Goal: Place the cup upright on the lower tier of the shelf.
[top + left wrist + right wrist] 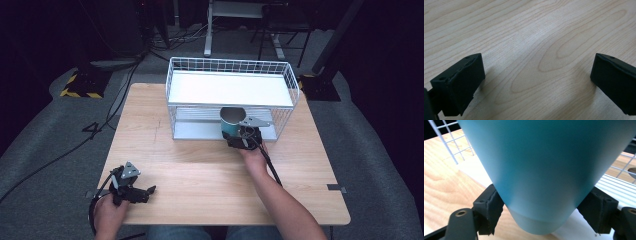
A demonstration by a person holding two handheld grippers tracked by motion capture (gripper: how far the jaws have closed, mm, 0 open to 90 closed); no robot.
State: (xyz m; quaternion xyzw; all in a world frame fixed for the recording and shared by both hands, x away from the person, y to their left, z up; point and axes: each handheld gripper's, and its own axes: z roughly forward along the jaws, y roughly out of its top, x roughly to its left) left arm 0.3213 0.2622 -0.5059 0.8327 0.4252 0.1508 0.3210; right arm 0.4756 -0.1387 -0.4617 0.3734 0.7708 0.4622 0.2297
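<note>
High view: the right tongs (pixel 239 134) are clamped on a teal, tapered plastic cup (pixel 231 123), held at the open front of the white wire rack (pixel 172 85) on the pale wooden surface (pixel 200 175). Judging by this, the pick-up is done; what seems left is carrying the cup onto the lower shelf (pixel 200 131) and letting go. The left tongs (pixel 145 192) rest near the surface's front-left corner, jaws apart and holding nothing.
</note>
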